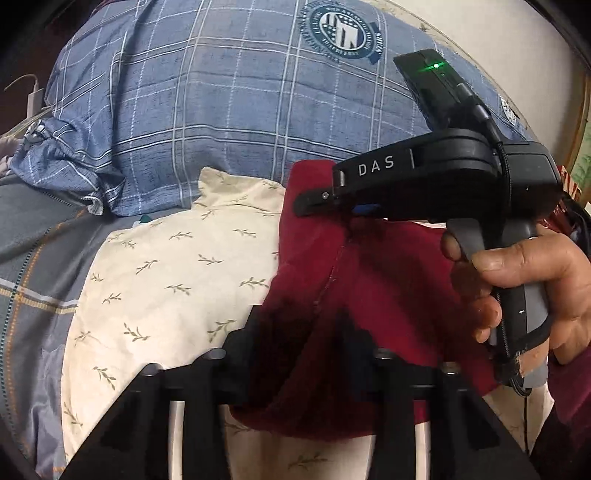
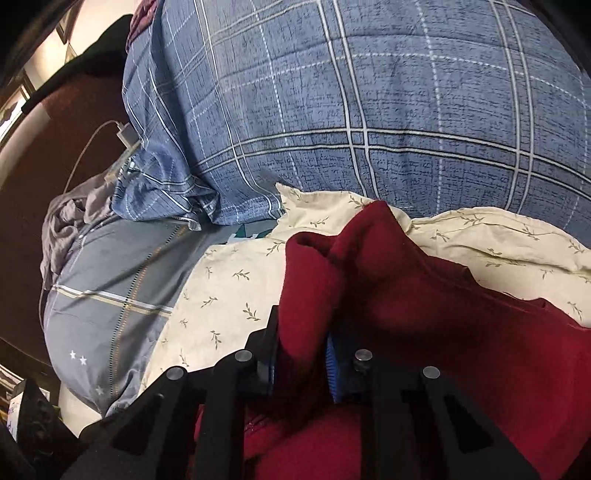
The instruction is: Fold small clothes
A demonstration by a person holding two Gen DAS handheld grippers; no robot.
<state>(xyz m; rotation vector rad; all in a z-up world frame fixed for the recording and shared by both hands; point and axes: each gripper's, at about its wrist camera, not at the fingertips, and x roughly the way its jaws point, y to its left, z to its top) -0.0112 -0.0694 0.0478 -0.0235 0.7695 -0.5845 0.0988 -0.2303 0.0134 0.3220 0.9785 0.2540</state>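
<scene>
Red garment (image 2: 406, 295) on our leaf-print cream sheet (image 1: 166, 277); left tongs (image 1: 314, 354) and right tongs (image 2: 301, 354) both clamp it.

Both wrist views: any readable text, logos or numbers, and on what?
"DAS": white letters on the black body of the right tongs, left wrist view.
Round navy crest on the blue plaid pillowcase: ring lettering too small to read.
Right wrist view: none.
</scene>
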